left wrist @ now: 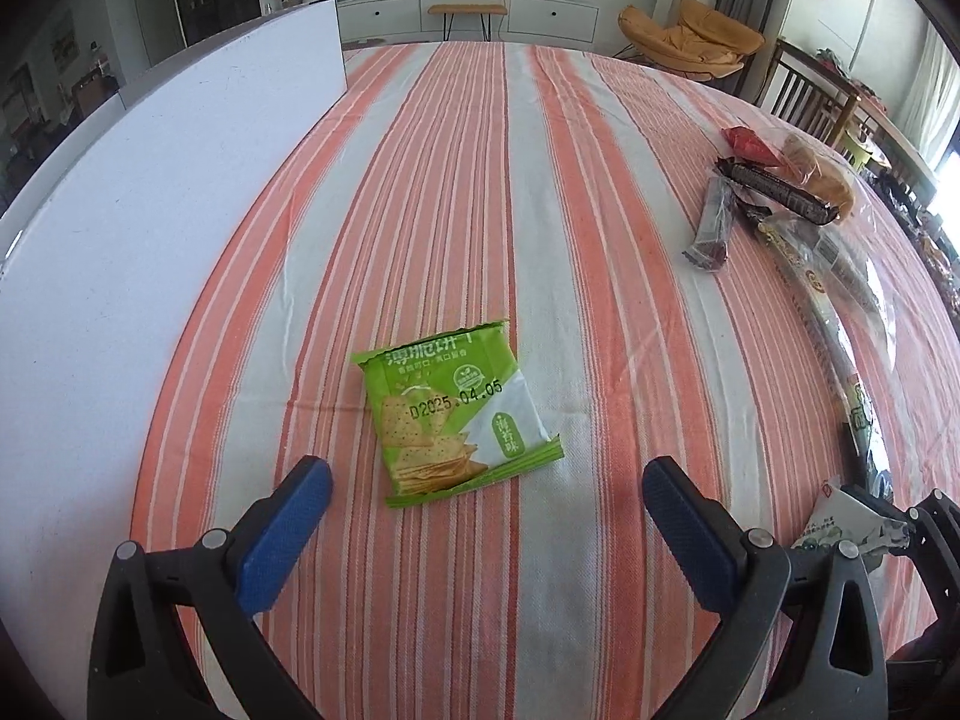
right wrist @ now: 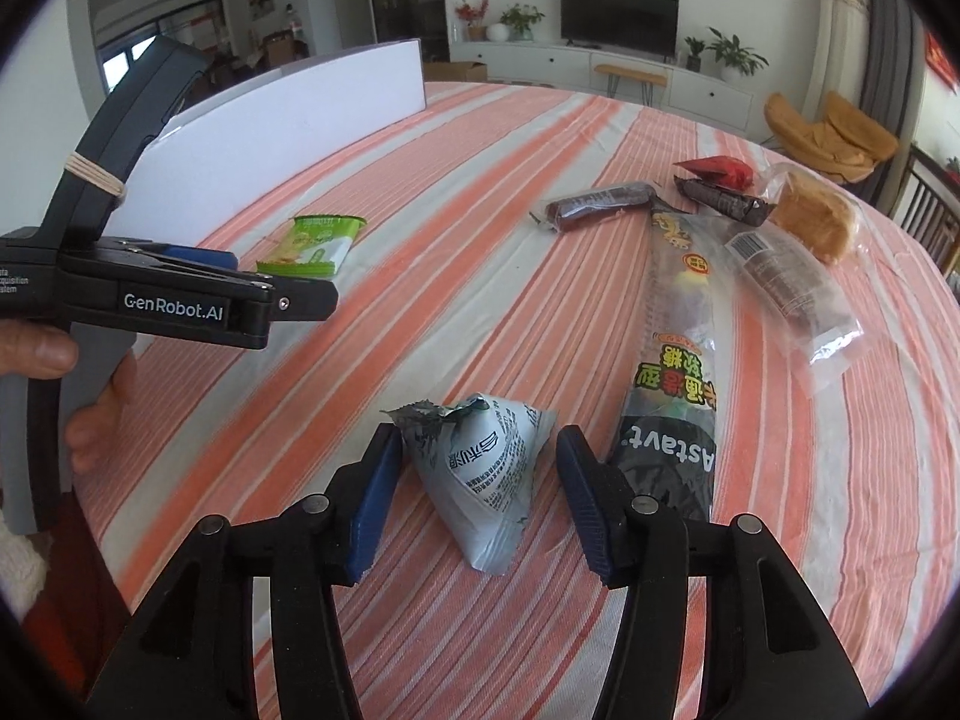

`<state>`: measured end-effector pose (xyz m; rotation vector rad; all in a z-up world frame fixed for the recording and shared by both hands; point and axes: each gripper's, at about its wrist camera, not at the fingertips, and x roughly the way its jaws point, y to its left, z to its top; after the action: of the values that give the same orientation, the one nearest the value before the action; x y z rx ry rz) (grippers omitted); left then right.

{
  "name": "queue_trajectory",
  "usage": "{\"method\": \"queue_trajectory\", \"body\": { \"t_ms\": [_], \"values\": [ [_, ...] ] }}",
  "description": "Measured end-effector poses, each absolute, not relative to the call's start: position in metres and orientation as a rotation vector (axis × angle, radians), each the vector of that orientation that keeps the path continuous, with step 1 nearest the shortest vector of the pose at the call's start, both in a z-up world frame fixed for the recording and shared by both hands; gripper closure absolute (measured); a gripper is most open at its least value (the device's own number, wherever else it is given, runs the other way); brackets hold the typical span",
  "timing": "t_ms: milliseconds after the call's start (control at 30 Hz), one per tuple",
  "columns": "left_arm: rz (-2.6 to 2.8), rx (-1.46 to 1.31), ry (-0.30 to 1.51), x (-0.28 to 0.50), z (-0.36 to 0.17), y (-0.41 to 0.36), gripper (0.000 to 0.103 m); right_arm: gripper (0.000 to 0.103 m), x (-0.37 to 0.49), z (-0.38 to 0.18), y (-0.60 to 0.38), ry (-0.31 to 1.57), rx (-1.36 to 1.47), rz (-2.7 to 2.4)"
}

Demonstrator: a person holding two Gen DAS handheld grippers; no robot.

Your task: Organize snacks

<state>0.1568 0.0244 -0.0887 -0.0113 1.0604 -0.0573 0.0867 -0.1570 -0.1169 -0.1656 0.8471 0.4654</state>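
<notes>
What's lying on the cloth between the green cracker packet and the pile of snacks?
Nothing: only bare striped tablecloth separates the green cracker packet from the snack pile, seen clearest in the left wrist view.

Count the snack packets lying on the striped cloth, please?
8. Green cracker packet near the white board; grey-white pyramid pouch between the right tongs; long dark Astavt bag; far cluster: maroon bar, red packet, dark bar, bread bag, clear sleeve.
</notes>
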Motion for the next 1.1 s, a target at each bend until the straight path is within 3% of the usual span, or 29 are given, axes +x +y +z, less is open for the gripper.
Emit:
{"method": "queue_trajectory", "body": {
  "t_ms": [33, 100, 167, 200, 400, 633, 667, 700, 867, 1000, 1067, 1100],
  "values": [
    [-0.036, 0.007, 1.063, 0.162, -0.09, 0.021, 0.002, 0.045, 0.086, -0.117, -0.158, 0.846, -0.165, 0.465],
    [-0.021, -0.005, 1.04, 0.166, -0.087, 0.022, 0.013, 0.045, 0.085, -0.117, -0.16, 0.848, -0.161, 0.468],
    [-0.015, -0.022, 1.013, 0.165, -0.081, 0.028, 0.052, 0.044, 0.085, -0.116, -0.164, 0.852, -0.153, 0.471],
    [-0.011, -0.013, 1.01, 0.164, -0.08, 0.031, 0.054, 0.042, 0.086, -0.116, -0.166, 0.855, -0.146, 0.472],
    [-0.089, -0.093, 1.01, 0.141, -0.076, 0.055, 0.054, 0.035, 0.088, -0.114, -0.178, 0.876, -0.117, 0.554],
    [-0.145, -0.166, 0.981, 0.105, -0.062, 0.067, 0.054, 0.036, 0.084, -0.105, -0.175, 0.783, -0.133, 0.56],
    [-0.152, -0.171, 0.98, 0.101, -0.06, 0.068, 0.054, 0.051, 0.088, -0.105, -0.174, 0.8, -0.12, 0.559],
    [-0.158, -0.176, 0.976, 0.098, -0.058, 0.069, 0.054, 0.075, 0.093, -0.107, -0.172, 0.827, -0.115, 0.552],
    [-0.174, -0.213, 0.94, 0.083, -0.042, 0.08, 0.054, 0.083, 0.09, -0.091, -0.175, 0.82, -0.058, 0.553],
    [-0.173, -0.222, 0.928, 0.079, -0.04, 0.085, 0.054, 0.083, 0.092, -0.088, -0.174, 0.832, -0.039, 0.549],
    [-0.168, -0.23, 0.935, 0.08, -0.044, 0.086, 0.054, 0.081, 0.094, -0.097, -0.167, 0.853, -0.097, 0.536],
    [-0.168, -0.239, 0.938, 0.08, -0.046, 0.088, 0.054, 0.074, 0.094, -0.102, -0.164, 0.857, -0.112, 0.534]
  ]
}}
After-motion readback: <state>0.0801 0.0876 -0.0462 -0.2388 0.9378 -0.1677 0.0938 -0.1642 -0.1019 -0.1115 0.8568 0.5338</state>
